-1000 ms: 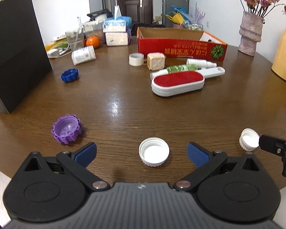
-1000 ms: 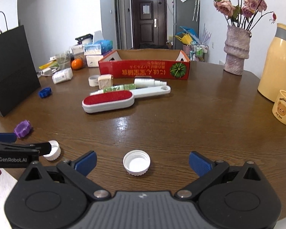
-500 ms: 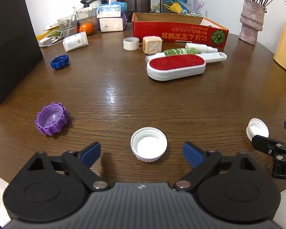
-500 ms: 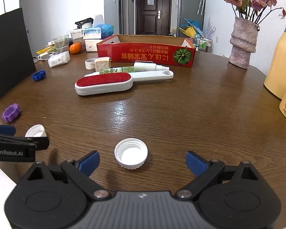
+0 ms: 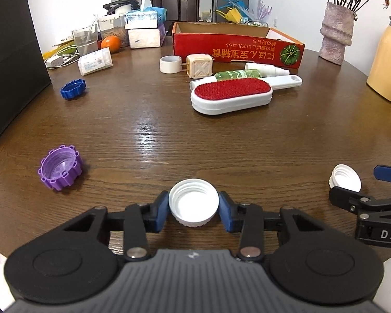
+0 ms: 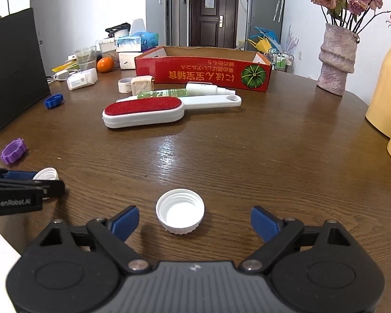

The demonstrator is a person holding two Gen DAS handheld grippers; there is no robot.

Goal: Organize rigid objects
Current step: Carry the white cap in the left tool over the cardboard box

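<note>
One white cap (image 5: pixel 193 210) is clamped on the table (image 5: pixel 195 135) by the left gripper (image 5: pixel 193 211); a second cap (image 6: pixel 180 210) lies untouched between the closing right gripper (image 6: pixel 194 221) pads; both should be squeezed squarely before being lifted.

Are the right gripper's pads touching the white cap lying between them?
Apart. The right wrist view shows the right gripper closing, with bare table between each blue pad and the white cap.
</note>
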